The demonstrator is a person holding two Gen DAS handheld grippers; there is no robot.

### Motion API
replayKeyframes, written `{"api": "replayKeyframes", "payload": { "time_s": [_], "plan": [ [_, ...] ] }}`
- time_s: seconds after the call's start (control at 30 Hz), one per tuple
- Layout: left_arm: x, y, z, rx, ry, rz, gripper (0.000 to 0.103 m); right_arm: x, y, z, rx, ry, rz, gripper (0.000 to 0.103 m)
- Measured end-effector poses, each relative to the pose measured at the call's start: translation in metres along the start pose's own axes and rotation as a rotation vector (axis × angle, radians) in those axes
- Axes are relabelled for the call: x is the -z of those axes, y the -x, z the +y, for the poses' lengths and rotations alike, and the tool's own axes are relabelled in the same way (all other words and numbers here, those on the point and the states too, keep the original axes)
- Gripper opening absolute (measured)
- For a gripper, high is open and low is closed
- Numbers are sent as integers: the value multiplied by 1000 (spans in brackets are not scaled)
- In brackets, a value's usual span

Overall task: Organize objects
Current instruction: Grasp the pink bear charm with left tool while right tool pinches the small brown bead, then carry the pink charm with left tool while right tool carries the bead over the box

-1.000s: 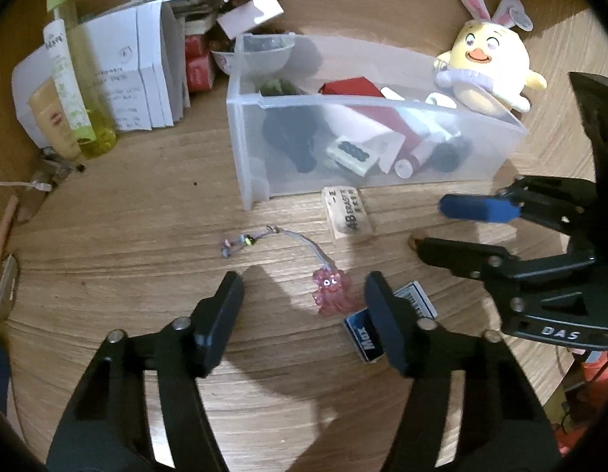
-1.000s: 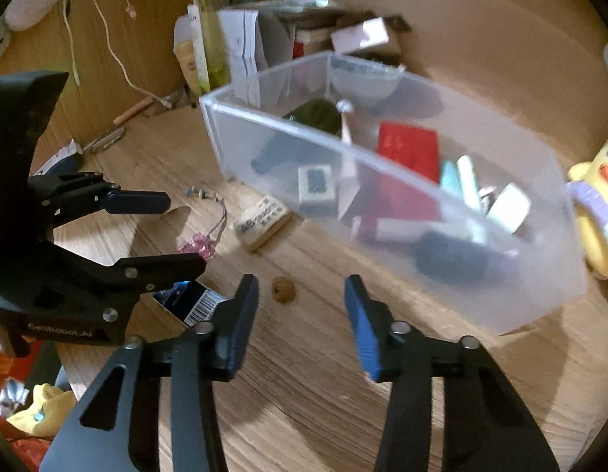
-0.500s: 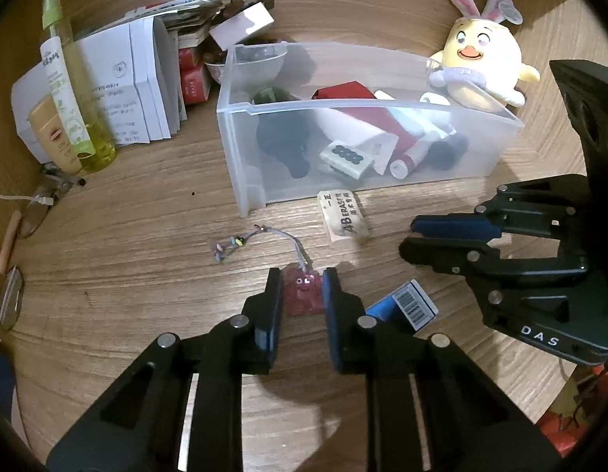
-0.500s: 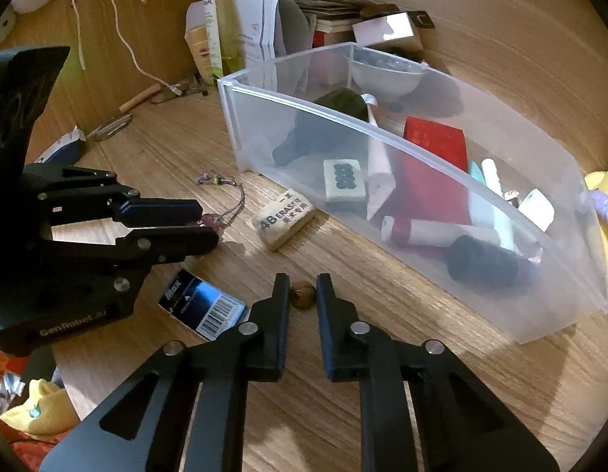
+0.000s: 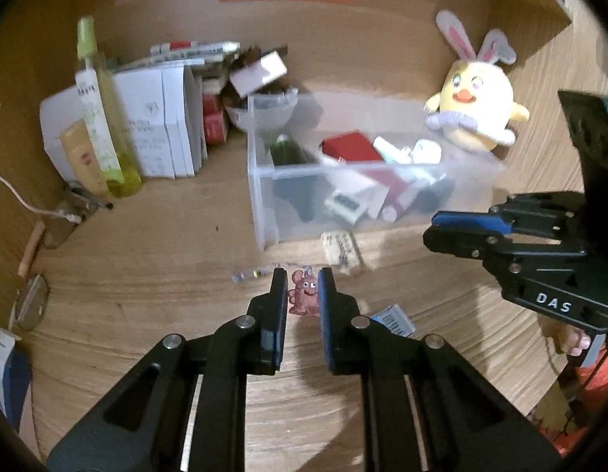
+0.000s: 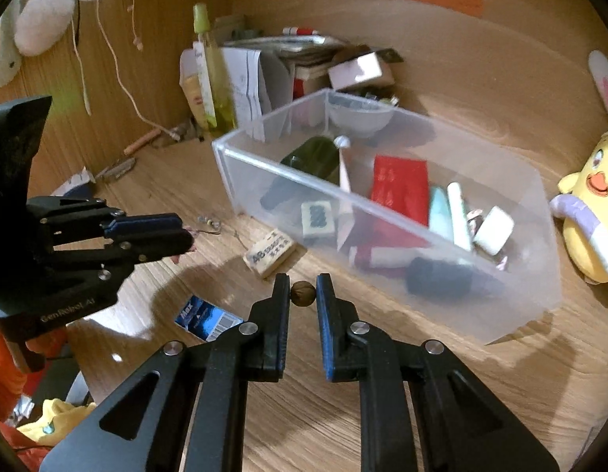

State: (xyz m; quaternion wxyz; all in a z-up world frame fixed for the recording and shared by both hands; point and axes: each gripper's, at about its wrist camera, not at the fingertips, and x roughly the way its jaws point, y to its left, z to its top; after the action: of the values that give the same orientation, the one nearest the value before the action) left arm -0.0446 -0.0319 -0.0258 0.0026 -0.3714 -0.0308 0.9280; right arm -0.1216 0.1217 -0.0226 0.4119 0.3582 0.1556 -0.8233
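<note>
My left gripper (image 5: 302,287) is shut on a small pink charm (image 5: 304,297), lifted a little off the wooden desk; its cord with beads (image 5: 247,275) trails to the left. My right gripper (image 6: 303,293) is shut on a small brown nut-like ball (image 6: 303,294), also raised above the desk. The clear plastic bin (image 6: 382,212) with several small items stands just beyond both grippers. In the right wrist view the left gripper (image 6: 186,232) shows at the left, the pink charm peeking out at its tips.
An eraser (image 6: 269,252) lies in front of the bin (image 5: 264,196), a blue barcoded packet (image 6: 207,316) nearer me. A yellow bunny-eared plush (image 5: 475,112) sits at the right. A spray bottle (image 5: 101,133), papers and boxes (image 5: 166,126) crowd the back left.
Both grippers closed, the left on the pink charm and the right on the brown ball. Both then rose slightly off the desk with their objects.
</note>
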Motion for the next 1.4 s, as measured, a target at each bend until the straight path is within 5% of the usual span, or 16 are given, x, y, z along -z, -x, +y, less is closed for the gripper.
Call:
{"api": "replayKeyframes", "payload": {
  "time_s": [1.0,1.4],
  "plan": [
    [-77,61,-24,51,33,-280,15,-34,79,-47,123,-79,-231,12],
    [-95,19,-16,36,74,-234,15,-34,67,-87,175,-162,-209,12]
  ]
}}
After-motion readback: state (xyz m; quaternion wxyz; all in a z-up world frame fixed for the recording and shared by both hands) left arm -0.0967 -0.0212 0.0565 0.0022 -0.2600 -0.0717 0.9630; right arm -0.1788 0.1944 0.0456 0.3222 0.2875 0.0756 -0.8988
